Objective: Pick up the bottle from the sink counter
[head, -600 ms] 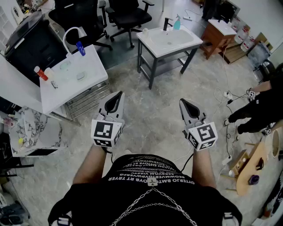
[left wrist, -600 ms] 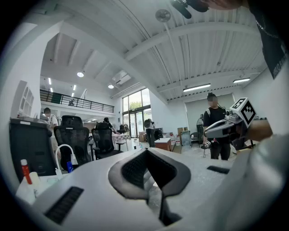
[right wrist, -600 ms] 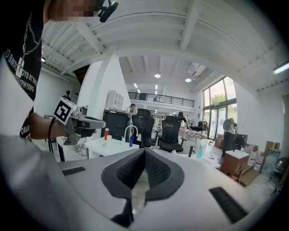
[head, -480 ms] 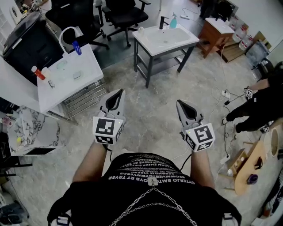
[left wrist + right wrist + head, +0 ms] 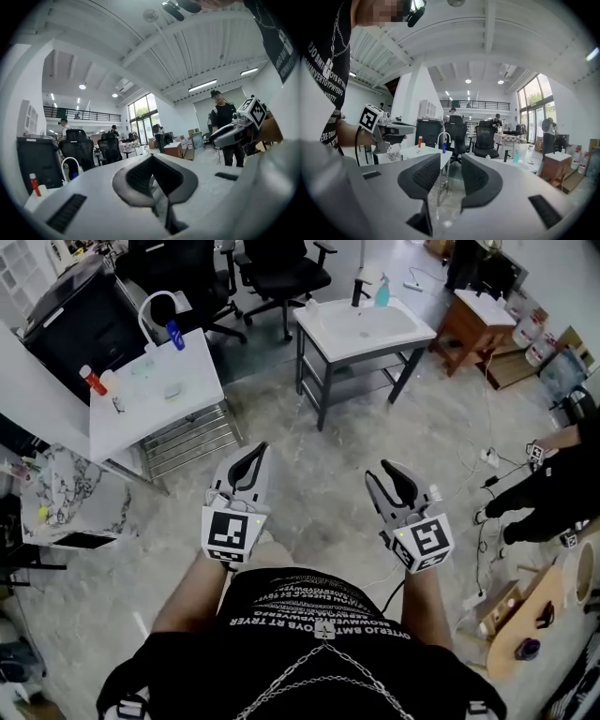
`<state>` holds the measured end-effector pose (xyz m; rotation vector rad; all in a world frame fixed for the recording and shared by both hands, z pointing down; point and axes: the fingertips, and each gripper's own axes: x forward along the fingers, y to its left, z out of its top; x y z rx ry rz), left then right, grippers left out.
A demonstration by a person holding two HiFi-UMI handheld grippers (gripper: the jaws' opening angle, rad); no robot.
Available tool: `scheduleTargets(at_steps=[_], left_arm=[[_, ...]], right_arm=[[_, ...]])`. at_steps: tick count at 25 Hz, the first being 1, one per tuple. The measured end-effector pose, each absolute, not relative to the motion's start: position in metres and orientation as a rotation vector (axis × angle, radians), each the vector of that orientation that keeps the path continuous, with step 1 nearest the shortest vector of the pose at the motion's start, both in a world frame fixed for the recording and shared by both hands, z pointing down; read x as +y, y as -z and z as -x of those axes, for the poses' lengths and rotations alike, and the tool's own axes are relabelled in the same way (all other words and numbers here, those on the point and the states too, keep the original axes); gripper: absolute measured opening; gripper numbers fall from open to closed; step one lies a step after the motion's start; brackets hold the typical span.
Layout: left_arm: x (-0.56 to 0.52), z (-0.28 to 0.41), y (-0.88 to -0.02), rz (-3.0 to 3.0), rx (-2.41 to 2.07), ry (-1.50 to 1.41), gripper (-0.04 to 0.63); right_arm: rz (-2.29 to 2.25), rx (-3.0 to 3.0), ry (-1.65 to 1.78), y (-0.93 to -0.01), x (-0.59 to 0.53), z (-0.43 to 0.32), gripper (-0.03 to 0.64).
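Head view, both grippers low in the frame, side by side over the grey floor (image 5: 319, 456).

- The left gripper (image 5: 249, 454) has its jaws together at the tips, with nothing between them. The left gripper view confirms it: the pads meet at the apex.
- The right gripper (image 5: 389, 474) has its jaws a narrow gap apart and is empty. In the right gripper view the floor shows through the gap.

The bottle (image 5: 382, 292) is teal and stands upright. It is at the far edge of the sink bench (image 5: 323, 334), upper right of centre in the head view, just right of the black tap (image 5: 356, 292). It is well apart from both grippers and untouched. In the right gripper view it sits right of the jaws at mid-height, small, on the same bench.

Other items:
- A second white bench (image 5: 187, 395) is at upper left. It carries a red bottle (image 5: 86, 379) and a white looped tap (image 5: 155, 310).
- Black chairs (image 5: 281, 268) stand along the top edge.
- A person in dark clothes (image 5: 553, 493) is at the right edge.
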<state>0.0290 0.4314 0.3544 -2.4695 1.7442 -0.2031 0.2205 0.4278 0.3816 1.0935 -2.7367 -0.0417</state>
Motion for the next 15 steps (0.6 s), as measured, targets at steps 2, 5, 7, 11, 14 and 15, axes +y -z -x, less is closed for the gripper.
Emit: scheduleTargets(at_steps=[2, 5, 7, 11, 14, 15], left_arm=[[0.423, -0.019, -0.358, 2.462, 1.780, 0.229, 0.006], [0.406, -0.009, -0.363, 2.470, 1.775, 0.273, 0.005], [0.389, -0.005, -0.371, 2.474, 1.736, 0.321, 0.005], [0.334, 0.014, -0.376, 2.477, 1.732, 0.334, 0.005], [0.288, 0.033, -0.361, 2.462, 1.711, 0.301, 0.005], [0.274, 0.040, -0.357, 2.461, 1.707, 0.292, 0.005]], right_arm=[[-1.104, -2.732, 0.034, -0.385, 0.414, -0.216, 0.151], [-1.163, -2.734, 0.011, -0.386, 0.383, -0.206, 0.204], [-1.189, -2.749, -0.021, -0.388, 0.361, -0.197, 0.257], [-1.205, -2.754, -0.071, -0.394, 0.307, -0.175, 0.325], [-1.192, -2.757, -0.099, -0.393, 0.266, -0.153, 0.332], [-1.190, -2.756, -0.102, -0.392, 0.253, -0.146, 0.331]])
